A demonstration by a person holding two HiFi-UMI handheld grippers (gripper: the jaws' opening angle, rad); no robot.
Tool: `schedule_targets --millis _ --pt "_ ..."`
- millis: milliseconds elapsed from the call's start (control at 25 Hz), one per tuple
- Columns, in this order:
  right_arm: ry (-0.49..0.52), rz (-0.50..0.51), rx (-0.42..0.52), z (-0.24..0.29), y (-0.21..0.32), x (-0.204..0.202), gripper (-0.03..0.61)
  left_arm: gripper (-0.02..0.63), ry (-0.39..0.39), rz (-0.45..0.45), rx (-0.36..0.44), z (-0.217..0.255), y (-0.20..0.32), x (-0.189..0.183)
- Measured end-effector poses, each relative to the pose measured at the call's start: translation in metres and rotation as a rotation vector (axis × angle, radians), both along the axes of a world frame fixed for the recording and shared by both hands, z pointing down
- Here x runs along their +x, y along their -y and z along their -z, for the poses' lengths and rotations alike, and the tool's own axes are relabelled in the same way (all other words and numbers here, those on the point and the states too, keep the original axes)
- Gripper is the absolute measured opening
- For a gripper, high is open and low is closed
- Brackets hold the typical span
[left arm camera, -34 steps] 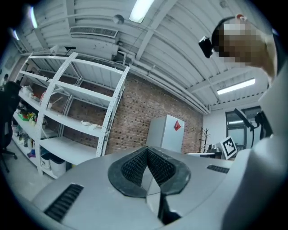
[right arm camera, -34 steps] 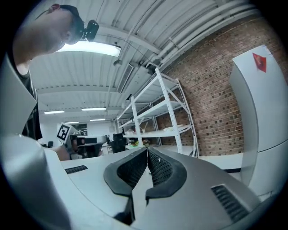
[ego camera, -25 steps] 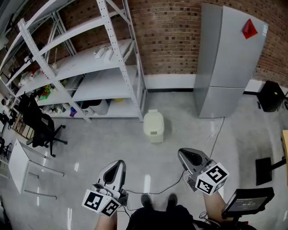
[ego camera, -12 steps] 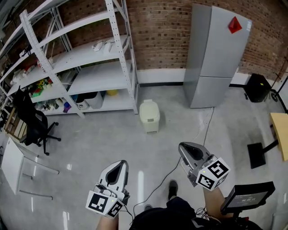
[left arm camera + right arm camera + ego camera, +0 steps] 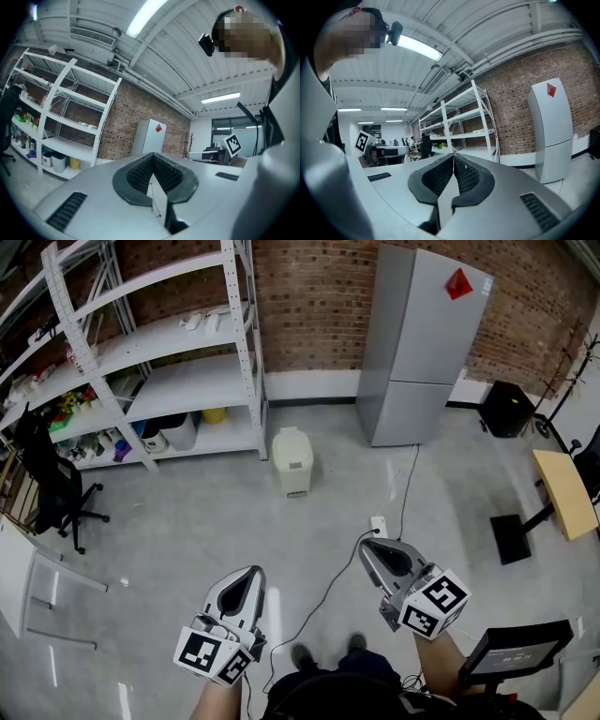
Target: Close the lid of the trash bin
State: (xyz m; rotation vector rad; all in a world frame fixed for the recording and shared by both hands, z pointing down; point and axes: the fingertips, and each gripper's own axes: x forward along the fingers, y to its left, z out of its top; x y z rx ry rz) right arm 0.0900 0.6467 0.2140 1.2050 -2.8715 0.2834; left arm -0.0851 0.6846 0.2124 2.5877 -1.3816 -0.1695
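A cream trash bin stands on the grey floor by the end of the white shelves, far ahead of both grippers. Its lid looks down, though the bin is too small in the head view to be sure. My left gripper hangs low at the left, shut with nothing in it, its jaws pressed together. My right gripper hangs low at the right, also shut and empty. Neither gripper view shows the bin.
White shelves line the brick wall at the left, and a grey refrigerator stands to the bin's right. A black chair is at the far left. A cable and power strip lie on the floor. A wooden table is at the right.
The head view has swung, so the bin has drifted up and to the left in the picture and looks smaller. Both grippers stay shut and low in the view.
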Motion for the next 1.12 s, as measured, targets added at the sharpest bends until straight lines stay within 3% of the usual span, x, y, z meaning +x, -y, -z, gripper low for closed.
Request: schedule_targets --millis 240,680,960,1120 --pt "0.025 0.01 0.025 0.003 -0.057 0.032 0.009 -0.005 0.035 0.008 0.027 0.008 -0.055 0.037" --pt "0.044 0.046 0.038 0.008 -0.135 0.127 0.009 -0.005 0.07 0.029 0.001 0.024 -0.131 0.144" --pt "0.071 -0.013 0.013 0.003 -0.143 0.141 0.008 -0.005 0.083 0.015 0.018 0.023 -0.149 0.153" --pt "0.076 -0.036 0.016 0.012 -0.164 0.125 0.008 -0.005 0.083 0.002 0.031 0.026 -0.166 0.135"
